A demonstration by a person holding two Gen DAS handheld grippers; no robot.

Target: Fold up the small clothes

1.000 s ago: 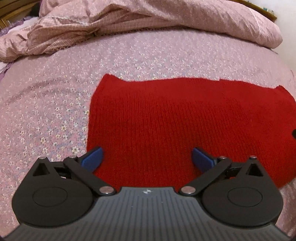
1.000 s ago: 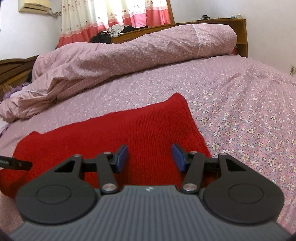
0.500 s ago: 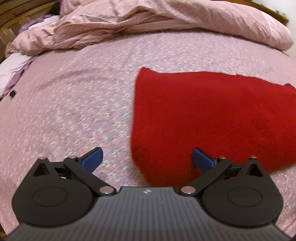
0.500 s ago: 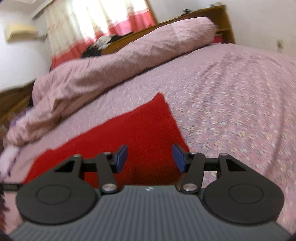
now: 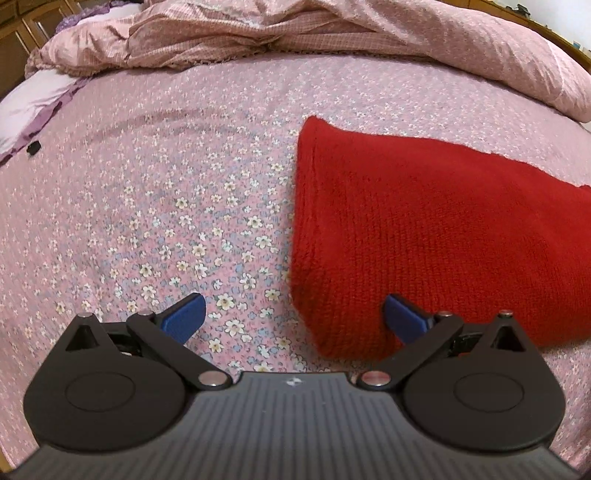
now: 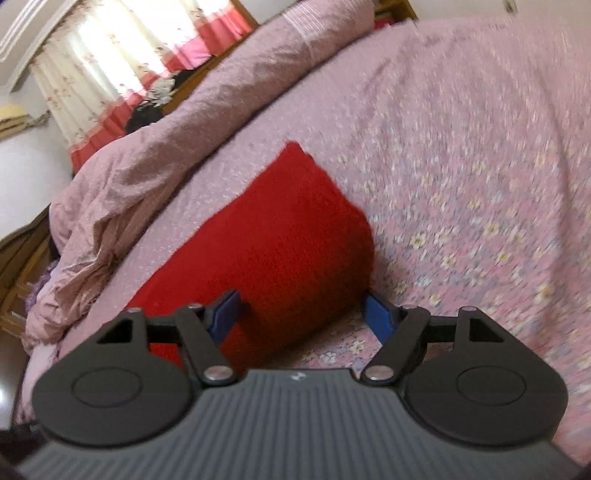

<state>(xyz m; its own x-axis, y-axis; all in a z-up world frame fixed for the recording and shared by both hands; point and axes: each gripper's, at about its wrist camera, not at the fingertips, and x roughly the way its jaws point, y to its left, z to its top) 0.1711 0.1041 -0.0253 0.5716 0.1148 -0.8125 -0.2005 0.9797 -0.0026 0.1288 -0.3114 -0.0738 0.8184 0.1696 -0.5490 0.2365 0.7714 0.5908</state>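
pink floral bedsheet (image 5: 155, 206) under red knit (image 5: 424, 229), quilt (image 6: 192, 122) behind; both grippers (image 5: 291, 314) (image 6: 301, 312) spread

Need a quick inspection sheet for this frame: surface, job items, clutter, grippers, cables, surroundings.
Surface: bed with pink floral sheet, mostly flat.
Job's things: red knitted garment lying flat on the sheet, one end in each wrist view; fold state cannot be told.
Clutter: small dark object near the sheet's left edge, too small to identify.
Grippers: left gripper open, straddling the garment's near corner; right gripper open, jaws have just been opening, the garment's end between them, pads not pressing.
Cables: nothing seen.
Surroundings: bunched pink duvet at the far side; curtains and wooden headboard beyond; right view is blurred.
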